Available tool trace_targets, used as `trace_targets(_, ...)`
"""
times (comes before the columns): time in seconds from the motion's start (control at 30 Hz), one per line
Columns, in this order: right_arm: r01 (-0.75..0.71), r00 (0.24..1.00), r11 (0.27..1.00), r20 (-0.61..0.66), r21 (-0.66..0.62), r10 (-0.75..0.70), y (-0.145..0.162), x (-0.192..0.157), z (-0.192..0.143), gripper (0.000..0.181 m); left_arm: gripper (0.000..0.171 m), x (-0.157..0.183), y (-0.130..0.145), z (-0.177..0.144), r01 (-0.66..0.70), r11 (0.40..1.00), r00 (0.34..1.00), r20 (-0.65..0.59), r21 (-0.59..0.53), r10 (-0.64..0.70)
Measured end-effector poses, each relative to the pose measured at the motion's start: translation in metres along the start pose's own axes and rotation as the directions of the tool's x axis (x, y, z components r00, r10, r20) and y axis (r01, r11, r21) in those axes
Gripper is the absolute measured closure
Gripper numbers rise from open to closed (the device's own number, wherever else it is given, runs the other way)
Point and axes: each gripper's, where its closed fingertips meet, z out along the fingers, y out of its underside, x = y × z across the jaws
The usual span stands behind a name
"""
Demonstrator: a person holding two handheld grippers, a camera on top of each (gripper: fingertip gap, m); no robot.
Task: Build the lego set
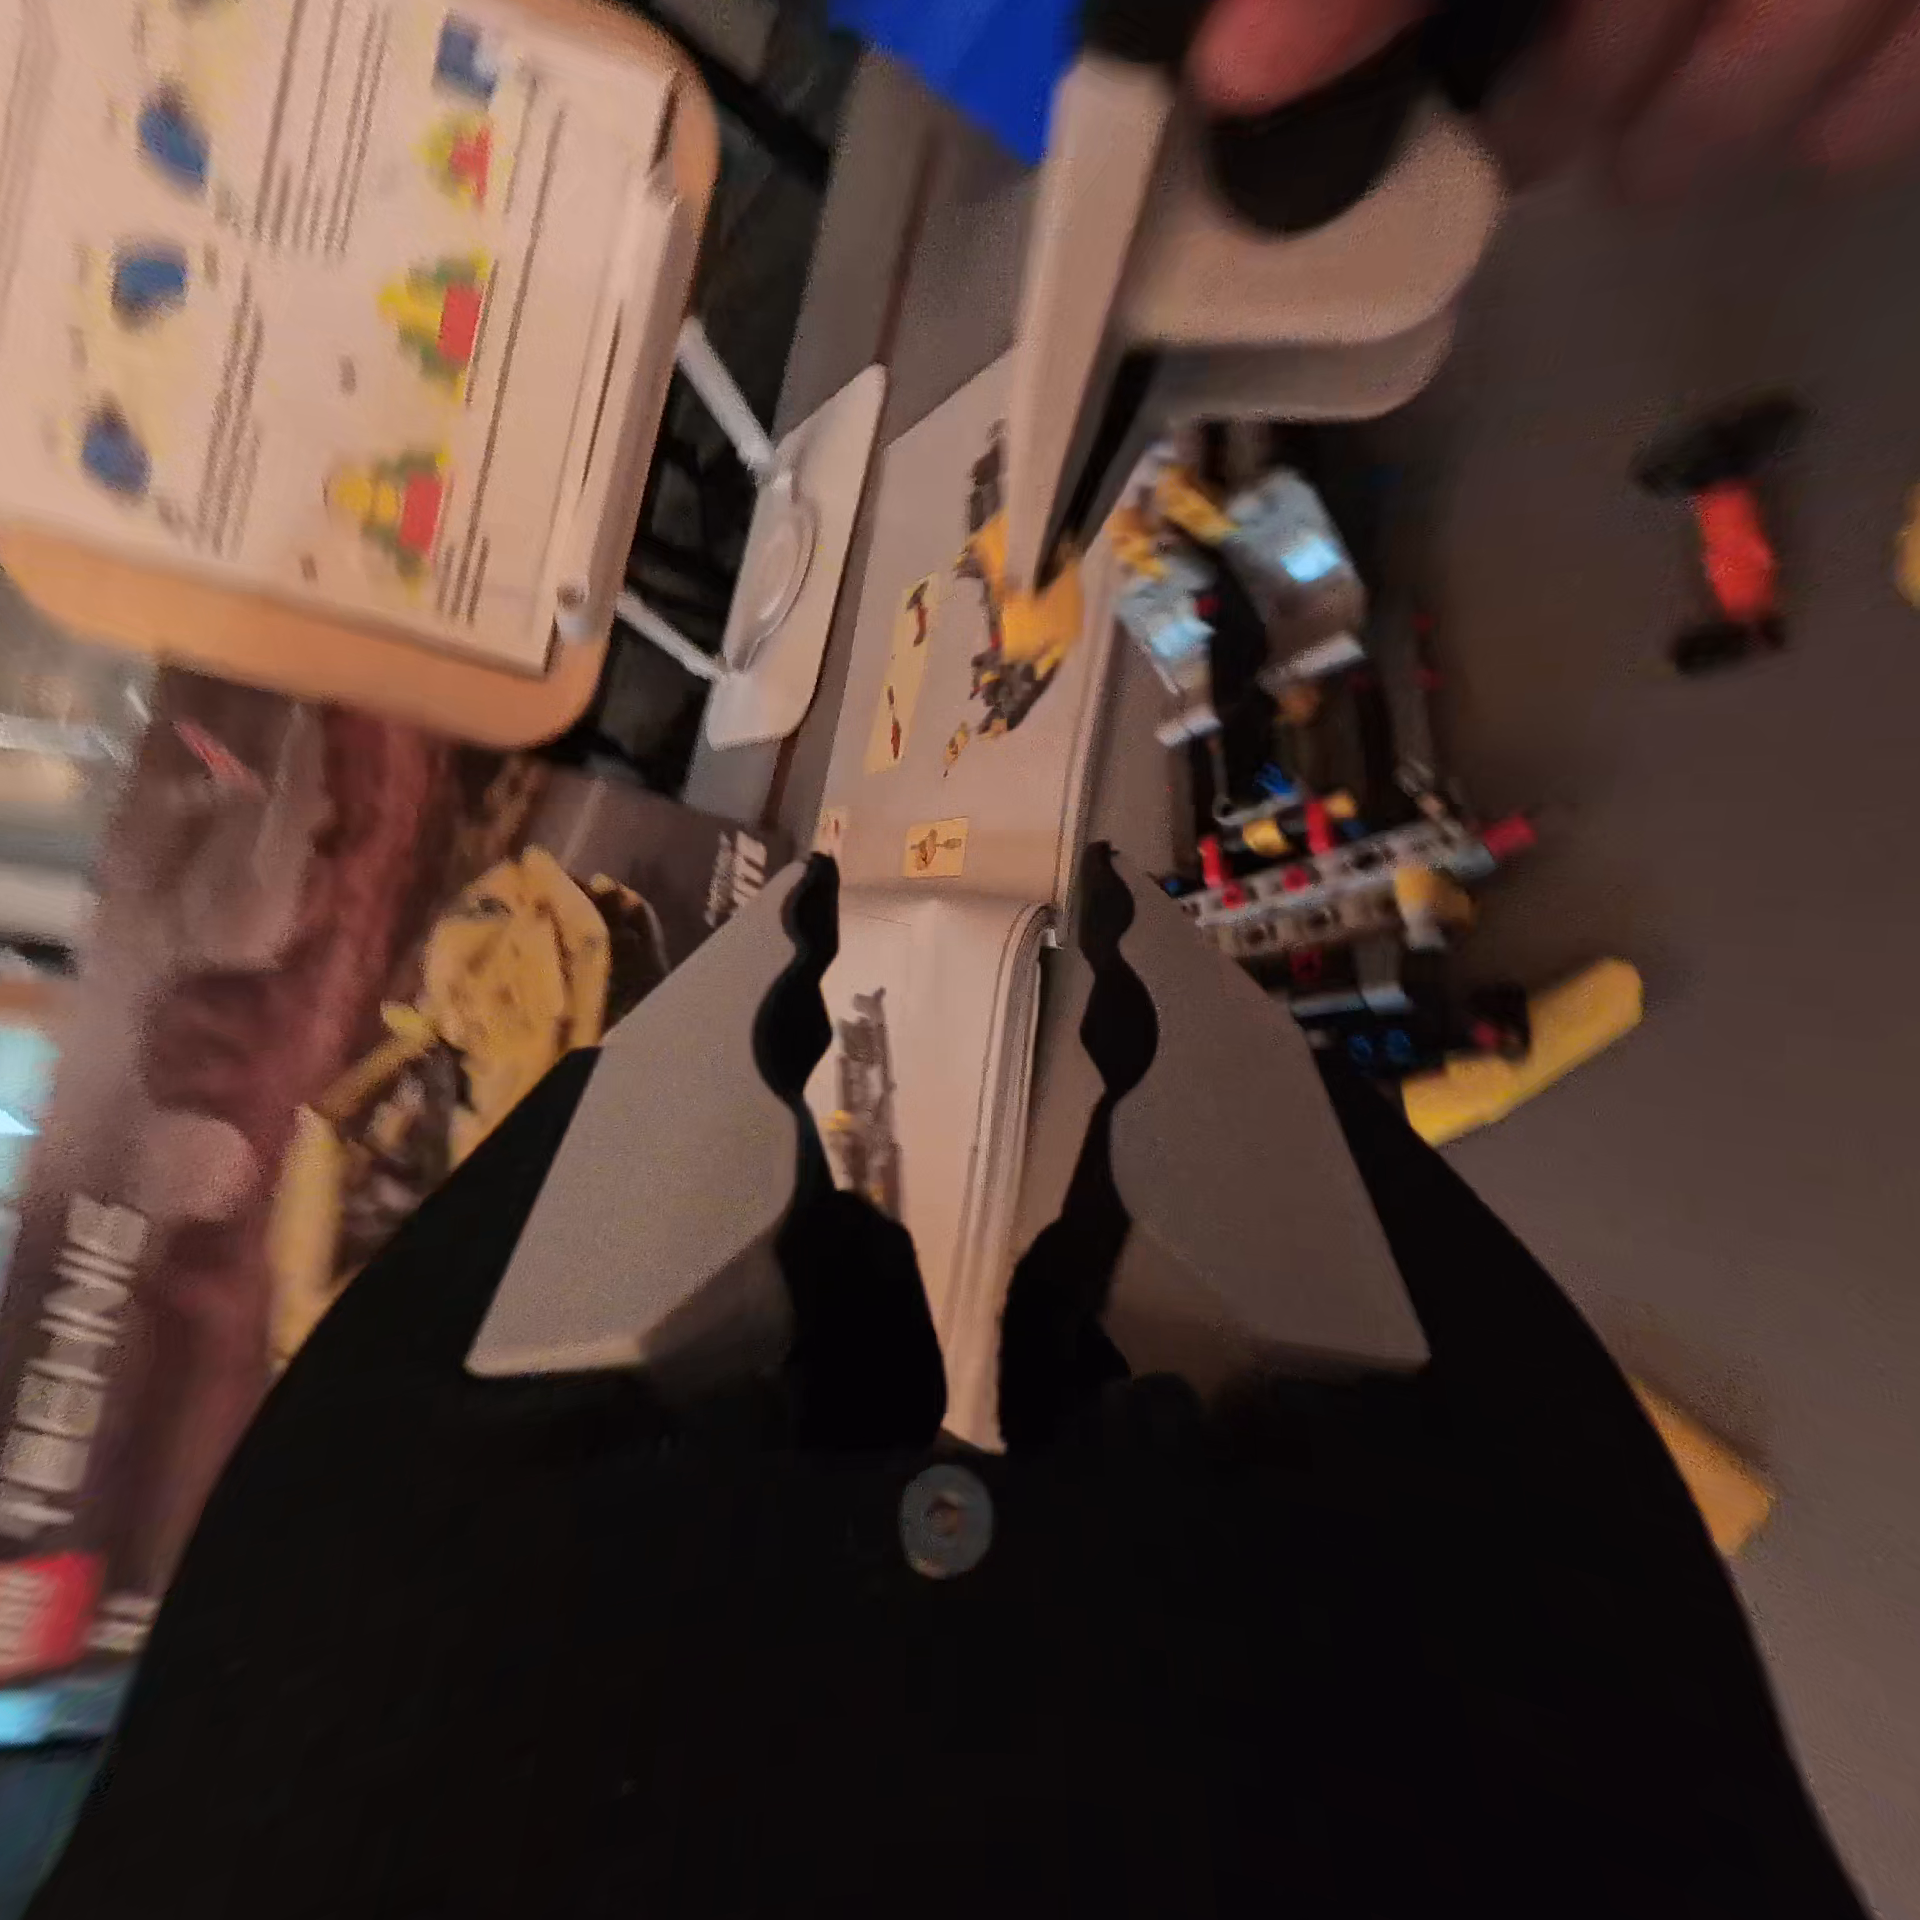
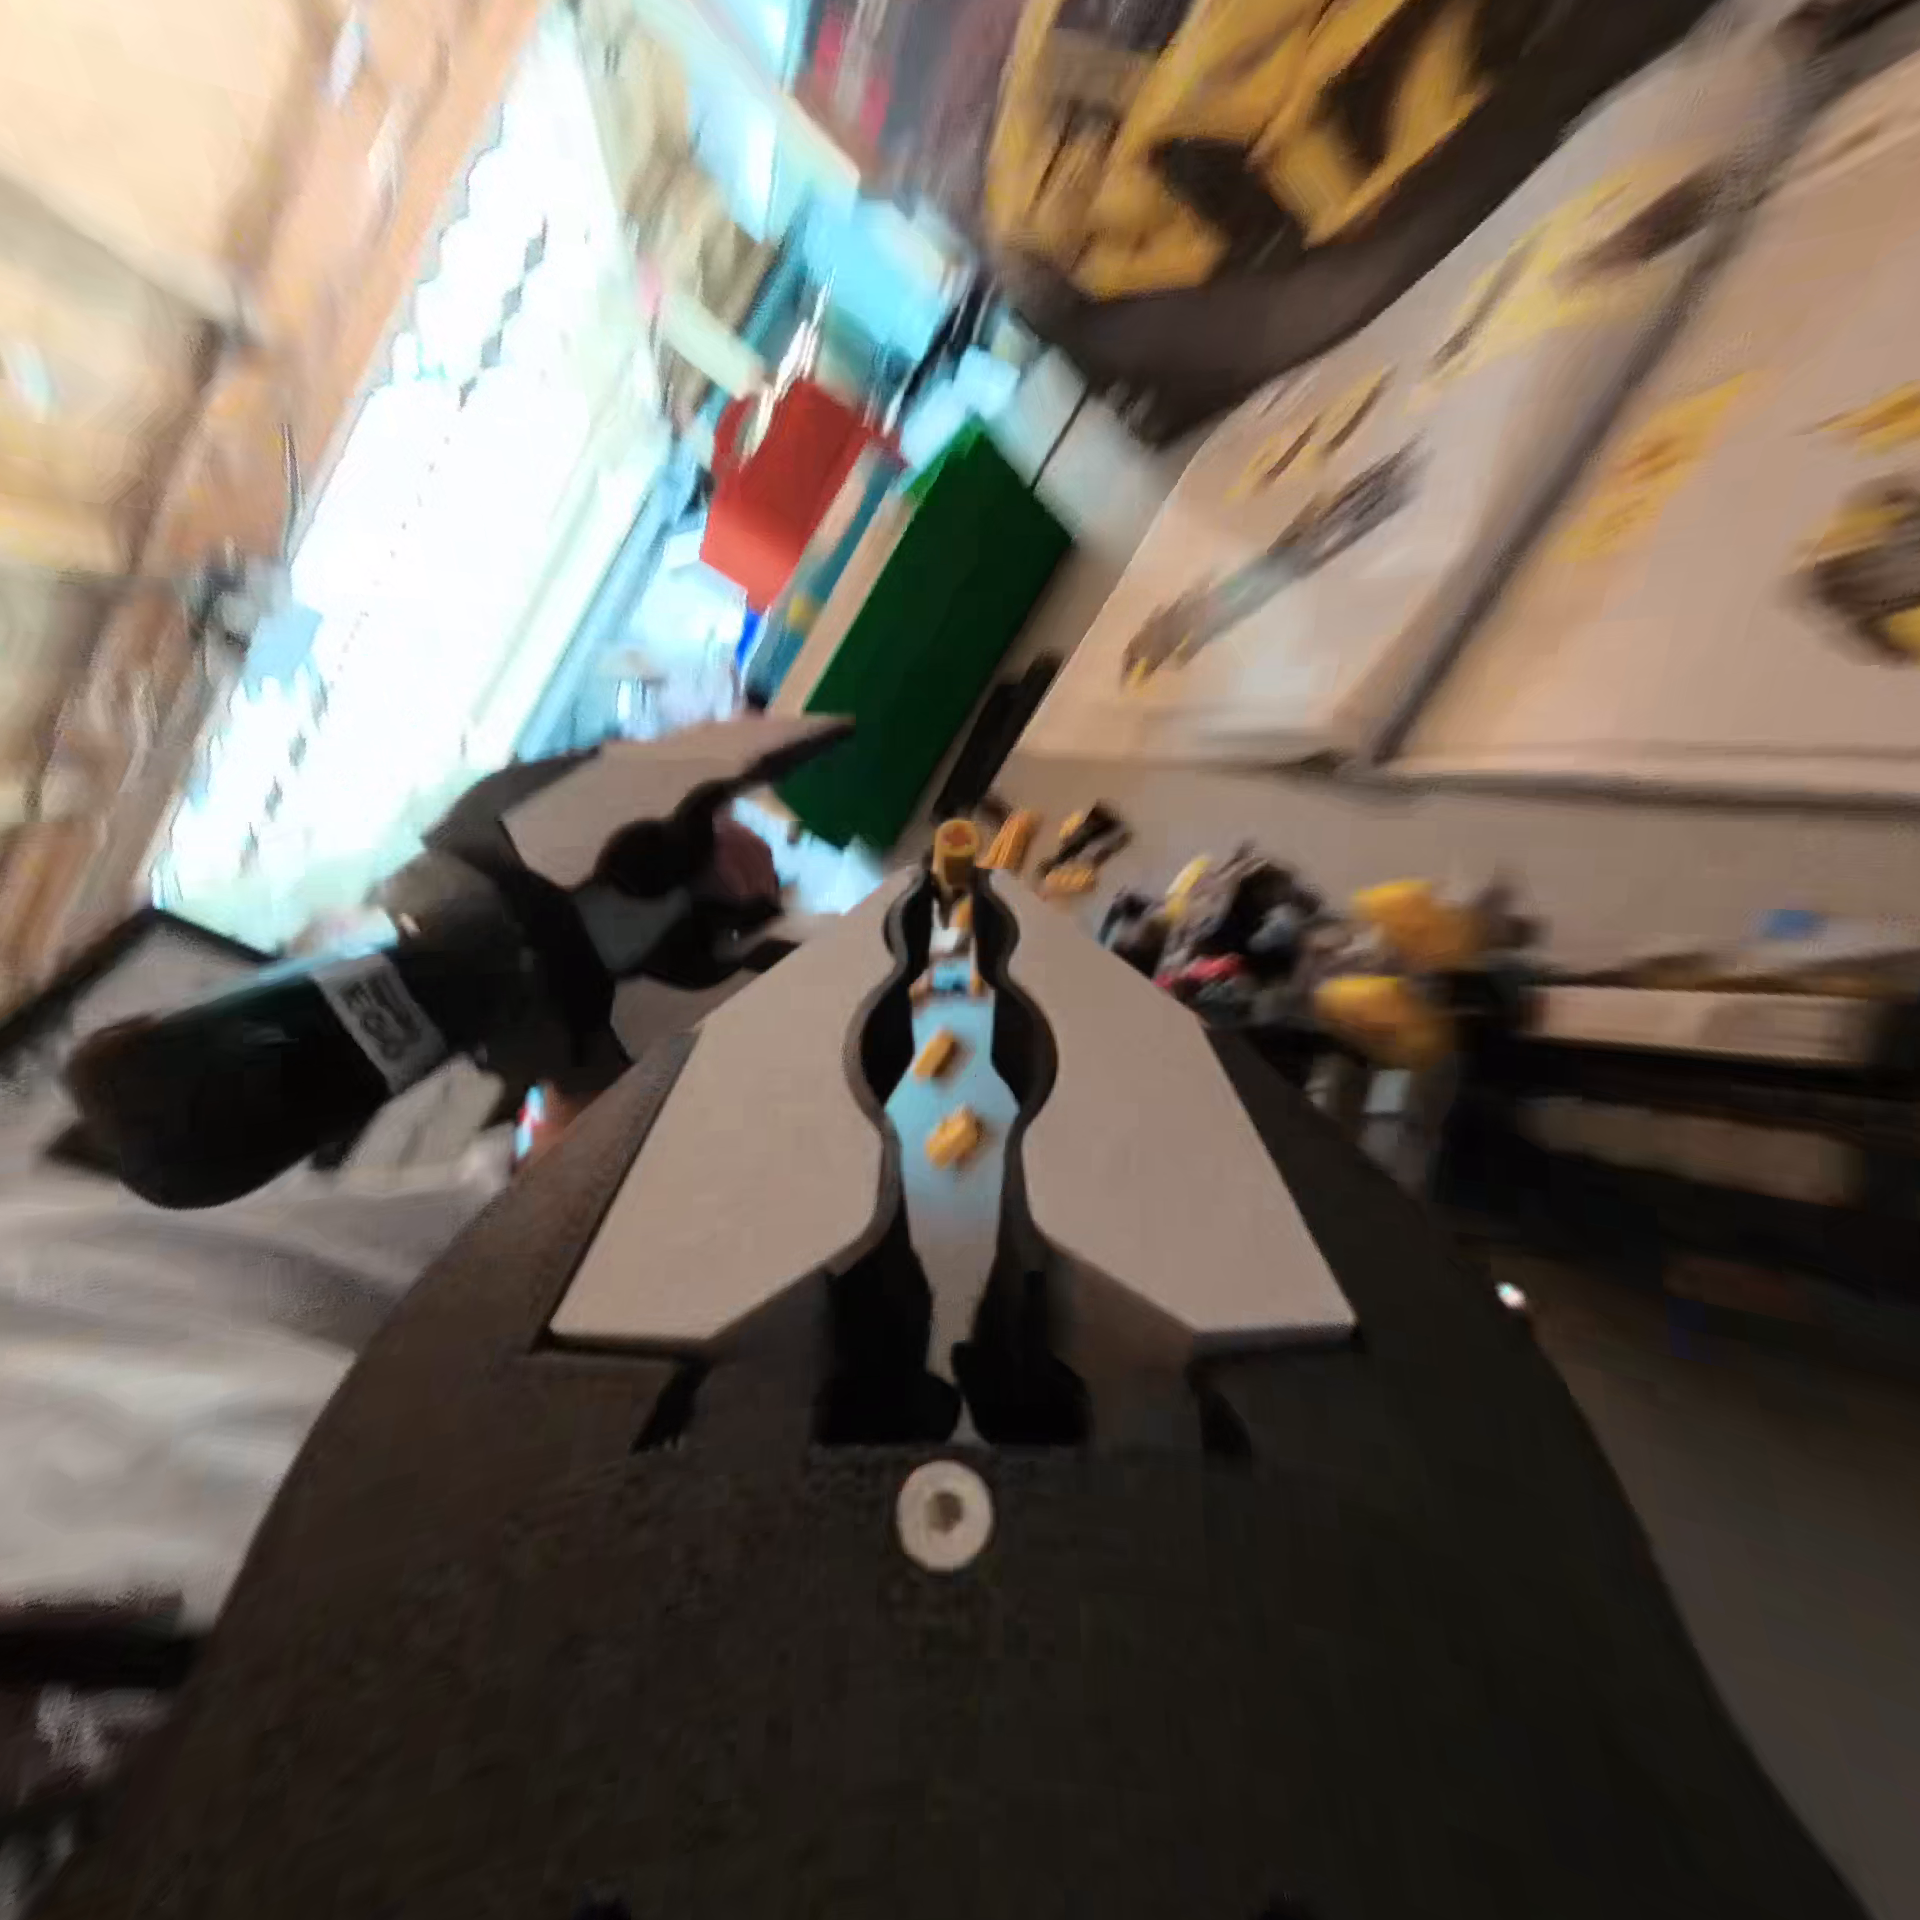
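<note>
My left gripper (image 1: 961, 873) is open and empty, hovering over the open instruction booklet (image 1: 966, 665). The half-built lego model (image 1: 1320, 821), grey with red, blue and yellow parts, lies just right of the booklet. My right gripper (image 2: 954, 883) is shut on a small yellow lego piece (image 2: 954, 844) at its tips. In the left wrist view the right gripper (image 1: 1044, 551) points down at the booklet's far page, with a hand on it. The right wrist view shows the left gripper (image 2: 779, 769) open, to the left. Both views are blurred.
The lego box (image 1: 416, 1039) lies left of the booklet, and a sheet on a stand (image 1: 312, 312) is at the far left. A red and black part (image 1: 1725, 540) and a yellow part (image 1: 1527, 1049) lie on the table. Loose yellow pieces (image 2: 951, 1132) and a green box (image 2: 935, 644) show ahead. Spacing between my two grippers at the tips: around 5 cm.
</note>
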Motion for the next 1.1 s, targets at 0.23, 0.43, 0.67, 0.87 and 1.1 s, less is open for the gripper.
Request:
trace_targets(0.23,-0.176,0.98,0.935,-0.03,0.307,0.195,-0.045,0.05,-0.046,0.176,0.138,0.004,-0.012,0.014,0.579,0.794,0.815,-0.151,0.184,-0.559)
trace_targets(0.43,-0.271,0.962,0.933,0.11,0.237,0.251,-0.024,0.036,-0.025,0.175,0.141,0.003,-0.022,0.015,0.579,0.773,0.815,-0.144,0.259,-0.562)
trace_targets(0.67,-0.109,0.982,0.971,0.175,0.213,0.072,-0.023,0.001,-0.015,0.175,0.145,0.016,-0.024,0.014,0.617,0.75,0.786,-0.217,0.237,-0.578)
trace_targets(0.87,-0.026,0.964,0.987,0.266,0.16,-0.018,-0.012,-0.028,-0.006,0.175,0.155,0.017,-0.046,0.001,0.936,0.337,0.321,-0.627,0.097,-0.71)
trace_targets(1.1,0.05,0.949,0.982,0.297,0.182,-0.103,-0.01,-0.044,-0.005,0.175,0.159,0.01,-0.053,-0.01,0.978,0.202,0.178,-0.723,0.054,-0.668)
